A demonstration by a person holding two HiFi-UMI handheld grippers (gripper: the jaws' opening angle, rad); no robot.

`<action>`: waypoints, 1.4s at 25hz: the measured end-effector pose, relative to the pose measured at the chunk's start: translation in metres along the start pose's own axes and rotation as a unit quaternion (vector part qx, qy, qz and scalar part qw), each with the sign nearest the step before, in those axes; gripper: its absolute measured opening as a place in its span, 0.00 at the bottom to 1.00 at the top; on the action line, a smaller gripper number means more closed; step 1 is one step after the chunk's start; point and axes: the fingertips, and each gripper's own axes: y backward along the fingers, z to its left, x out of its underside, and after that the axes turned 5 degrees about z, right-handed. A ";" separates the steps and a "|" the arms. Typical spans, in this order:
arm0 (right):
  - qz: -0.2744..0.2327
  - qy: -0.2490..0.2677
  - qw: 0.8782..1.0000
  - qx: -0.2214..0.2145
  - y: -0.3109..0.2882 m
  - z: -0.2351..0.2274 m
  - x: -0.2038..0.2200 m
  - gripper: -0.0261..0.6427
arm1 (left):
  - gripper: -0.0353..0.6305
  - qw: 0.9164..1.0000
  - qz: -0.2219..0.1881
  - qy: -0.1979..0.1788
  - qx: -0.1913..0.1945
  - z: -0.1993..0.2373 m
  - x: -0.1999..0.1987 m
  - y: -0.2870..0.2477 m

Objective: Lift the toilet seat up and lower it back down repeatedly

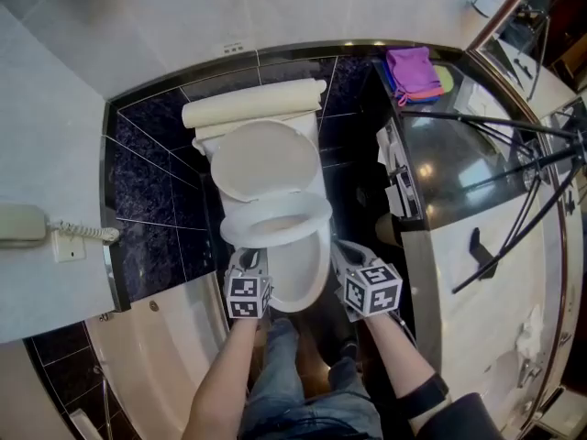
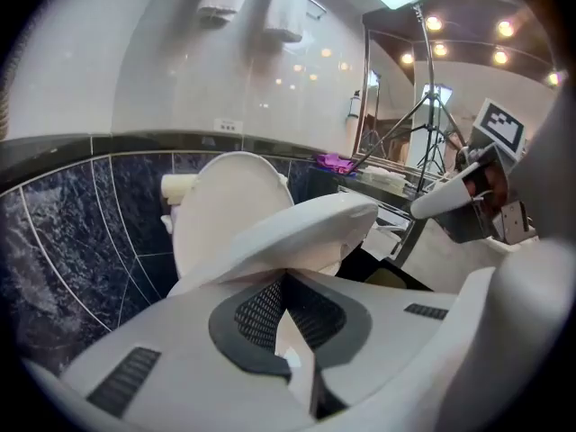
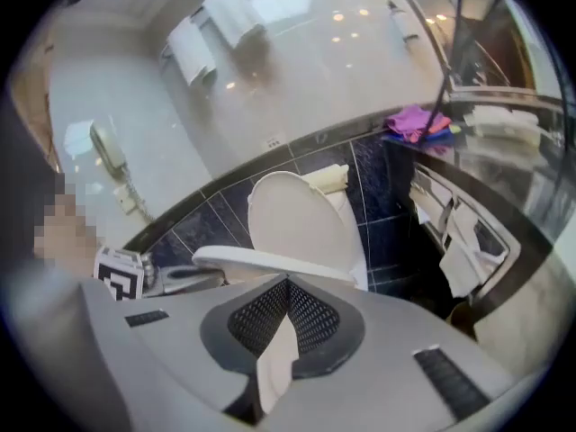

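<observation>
Toilet seat (image 1: 314, 213) over mostly hidden bowl (image 1: 303, 278)

The toilet seat (image 1: 240, 230) is white, the wall tiles (image 1: 151, 200) dark blue and marbled, the cloth (image 1: 410, 70) at upper right purple, and the 2 marker cubes (image 1: 372, 290) bear black-and-white squares.

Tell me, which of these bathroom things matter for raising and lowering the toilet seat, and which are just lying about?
Part of the job: toilet seat, partly raised; lid, up behind it; left tongs and right tongs at the seat's front rim.
Just lying about: wall phone; purple cloth; cream roll behind the lid.
</observation>
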 end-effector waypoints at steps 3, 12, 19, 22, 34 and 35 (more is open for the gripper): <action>0.001 0.075 0.997 0.020 -0.005 0.011 -0.016 0.06 | 0.04 1.000 -0.003 0.000 0.003 0.012 -0.026 -0.010; -0.016 0.138 0.990 0.028 -0.027 0.040 -0.072 0.06 | 0.04 1.000 -0.019 -0.009 -0.008 0.063 -0.104 -0.058; -0.023 0.141 0.989 0.028 -0.038 0.043 -0.086 0.06 | 0.04 0.999 -0.020 -0.019 -0.018 0.091 -0.134 -0.083; -0.021 0.146 0.989 0.030 -0.041 0.042 -0.082 0.06 | 0.04 0.999 -0.019 -0.018 -0.021 0.091 -0.131 -0.079; -0.021 0.170 0.985 0.006 -0.009 0.067 -0.075 0.06 | 0.04 0.999 -0.034 -0.021 -0.033 0.055 -0.129 -0.015; -0.022 0.173 0.985 0.004 -0.002 0.071 -0.075 0.06 | 0.04 0.998 -0.037 -0.022 -0.034 0.049 -0.129 -0.005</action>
